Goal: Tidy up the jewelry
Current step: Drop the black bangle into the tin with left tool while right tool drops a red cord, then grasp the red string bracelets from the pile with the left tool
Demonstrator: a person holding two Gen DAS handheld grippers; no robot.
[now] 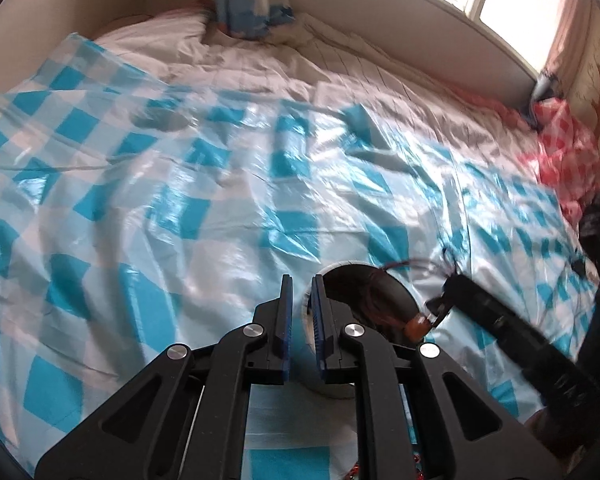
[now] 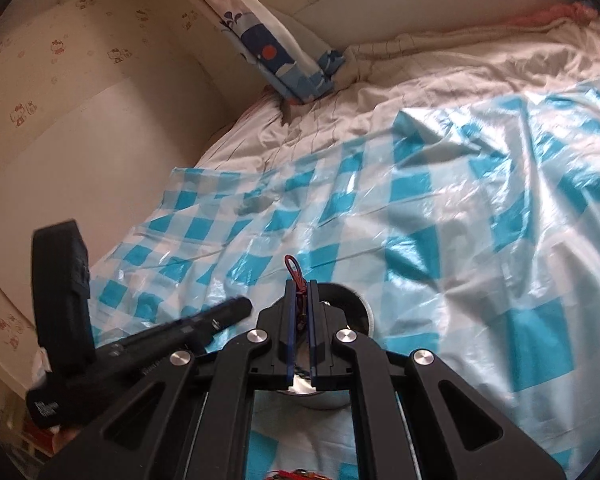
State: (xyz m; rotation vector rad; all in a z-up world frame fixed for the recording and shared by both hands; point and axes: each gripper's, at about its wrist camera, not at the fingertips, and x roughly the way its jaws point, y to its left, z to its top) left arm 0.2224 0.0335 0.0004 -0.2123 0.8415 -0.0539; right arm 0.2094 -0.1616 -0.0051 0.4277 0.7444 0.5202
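Over the bowl (image 2: 350,304) on the bed, the right gripper (image 2: 300,320) pinches a red cord (image 2: 294,268). The left gripper's (image 1: 302,320) jaws are nearly closed, holding nothing. The thin cord might slip out and miss the bowl.

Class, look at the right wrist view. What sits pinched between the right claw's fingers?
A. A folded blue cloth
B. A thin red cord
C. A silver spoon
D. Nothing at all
B: a thin red cord loops up from between the nearly closed fingers of the right claw, just above the dark round bowl.
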